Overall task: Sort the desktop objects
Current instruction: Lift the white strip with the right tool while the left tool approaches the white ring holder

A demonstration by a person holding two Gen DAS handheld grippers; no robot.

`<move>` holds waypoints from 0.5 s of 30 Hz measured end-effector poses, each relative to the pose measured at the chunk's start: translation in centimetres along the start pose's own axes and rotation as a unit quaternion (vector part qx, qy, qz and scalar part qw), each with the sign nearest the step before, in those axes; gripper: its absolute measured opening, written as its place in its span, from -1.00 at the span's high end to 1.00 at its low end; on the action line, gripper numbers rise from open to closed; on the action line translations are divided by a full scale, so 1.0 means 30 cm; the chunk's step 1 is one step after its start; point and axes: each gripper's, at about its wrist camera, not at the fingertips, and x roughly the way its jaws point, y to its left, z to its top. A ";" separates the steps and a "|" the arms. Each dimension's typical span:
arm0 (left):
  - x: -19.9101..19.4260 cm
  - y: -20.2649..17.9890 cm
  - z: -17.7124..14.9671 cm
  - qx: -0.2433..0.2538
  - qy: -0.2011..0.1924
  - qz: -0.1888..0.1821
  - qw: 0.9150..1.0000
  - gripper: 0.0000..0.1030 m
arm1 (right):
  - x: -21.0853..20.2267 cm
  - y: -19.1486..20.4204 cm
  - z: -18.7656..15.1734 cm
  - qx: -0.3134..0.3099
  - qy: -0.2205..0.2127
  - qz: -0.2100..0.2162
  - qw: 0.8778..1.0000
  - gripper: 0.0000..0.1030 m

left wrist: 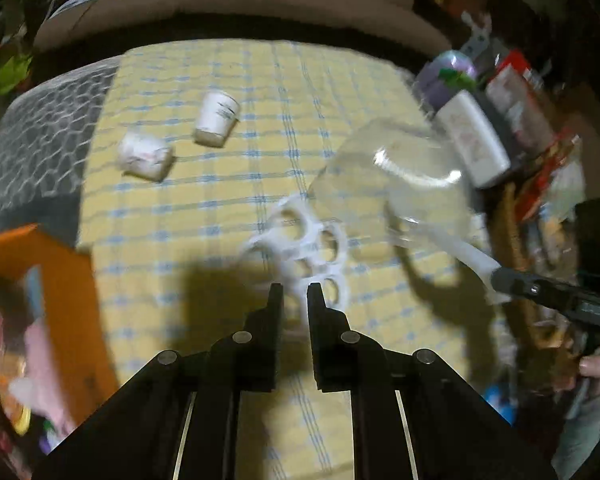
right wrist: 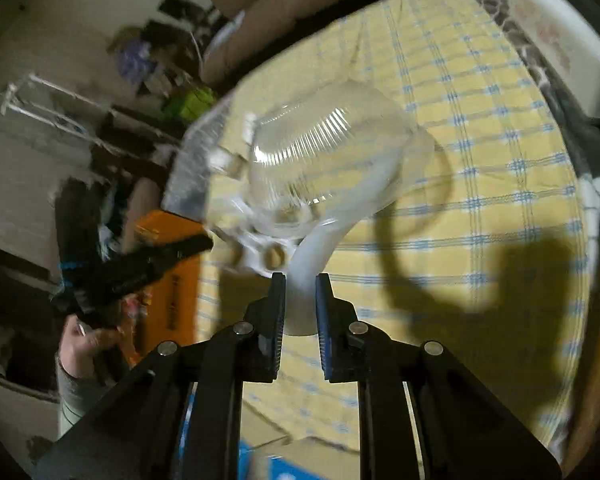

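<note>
Clear plastic jug (right wrist: 324, 160) hangs above the yellow checked cloth (right wrist: 480, 200), blurred. Right gripper (right wrist: 300, 280) clamps its white handle (right wrist: 312, 256); left gripper (left wrist: 295, 288) pinches the white ring carrier (left wrist: 312, 248). Two paper cups (left wrist: 216, 118) lie tipped behind.

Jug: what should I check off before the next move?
1. Right gripper shut on the handle: ok.
2. Left gripper shut on the ring piece: ok.
3. Jug apart from the cups: ok.
4. Jug clear of the cloth: cannot tell, blurred.
5. Room in the orange box: cannot tell.
</note>
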 end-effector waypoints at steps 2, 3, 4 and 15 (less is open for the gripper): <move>-0.092 0.020 -0.011 -0.002 -0.013 0.003 1.000 0.79 | -0.077 0.060 -0.010 0.007 -0.021 0.023 1.000 0.73; -0.133 0.023 -0.016 -0.005 -0.018 0.001 1.000 0.79 | -0.110 0.089 -0.014 0.004 -0.029 0.024 0.999 0.73; -0.188 0.029 -0.027 -0.005 -0.025 0.005 1.000 0.79 | -0.161 0.132 -0.016 0.000 -0.044 0.026 0.999 0.73; -0.036 0.116 -0.171 -0.047 0.012 0.027 0.998 -0.09 | -0.481 0.430 -0.148 -0.055 -0.103 0.027 0.993 0.73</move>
